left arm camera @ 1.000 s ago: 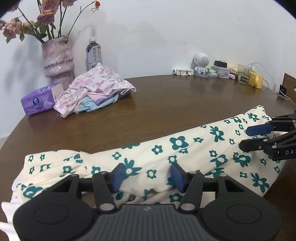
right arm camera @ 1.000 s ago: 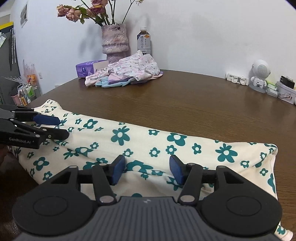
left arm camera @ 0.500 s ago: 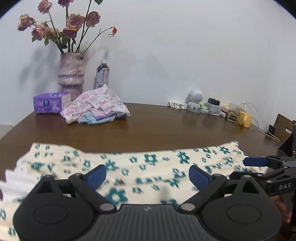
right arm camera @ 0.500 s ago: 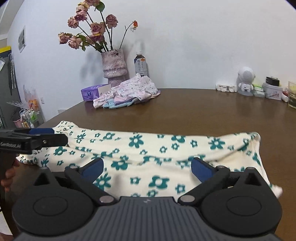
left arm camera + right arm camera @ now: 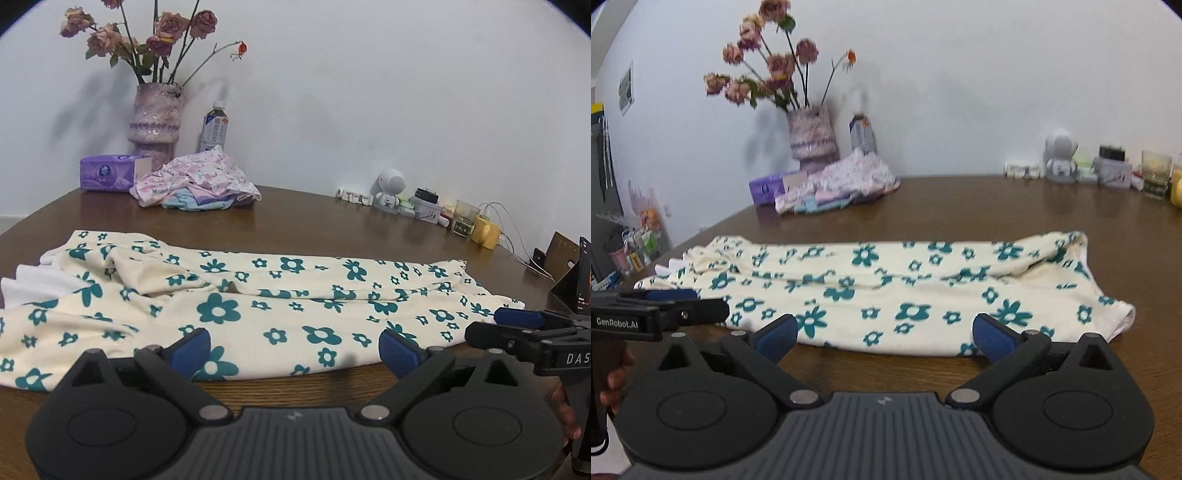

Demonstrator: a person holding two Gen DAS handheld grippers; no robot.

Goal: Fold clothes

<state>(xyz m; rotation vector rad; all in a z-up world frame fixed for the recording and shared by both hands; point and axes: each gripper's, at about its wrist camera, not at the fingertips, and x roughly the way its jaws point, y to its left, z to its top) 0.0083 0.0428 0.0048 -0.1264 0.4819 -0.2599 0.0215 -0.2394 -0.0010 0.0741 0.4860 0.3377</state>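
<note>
A cream garment with teal flowers (image 5: 258,295) lies in a long folded strip across the brown table (image 5: 314,221). My left gripper (image 5: 295,350) stands wide open at the strip's near edge, its blue pads apart and gripping nothing. The right wrist view shows the same garment (image 5: 886,288), with my right gripper (image 5: 886,336) just as wide open at its near edge, free of the cloth. Each gripper shows in the other's view: the right one (image 5: 517,326) at the garment's right end, the left one (image 5: 672,308) at its left end.
At the table's back left sit a pile of pink and blue clothes (image 5: 199,182), a purple tissue pack (image 5: 107,173), a vase of dried roses (image 5: 155,122) and a bottle (image 5: 214,127). A white figurine (image 5: 389,186), jars, cables and a phone stand (image 5: 576,280) line the back right.
Both grippers let go of the garment, opened wide and drew back to its near edge. The cloth now lies flat and further from both cameras.
</note>
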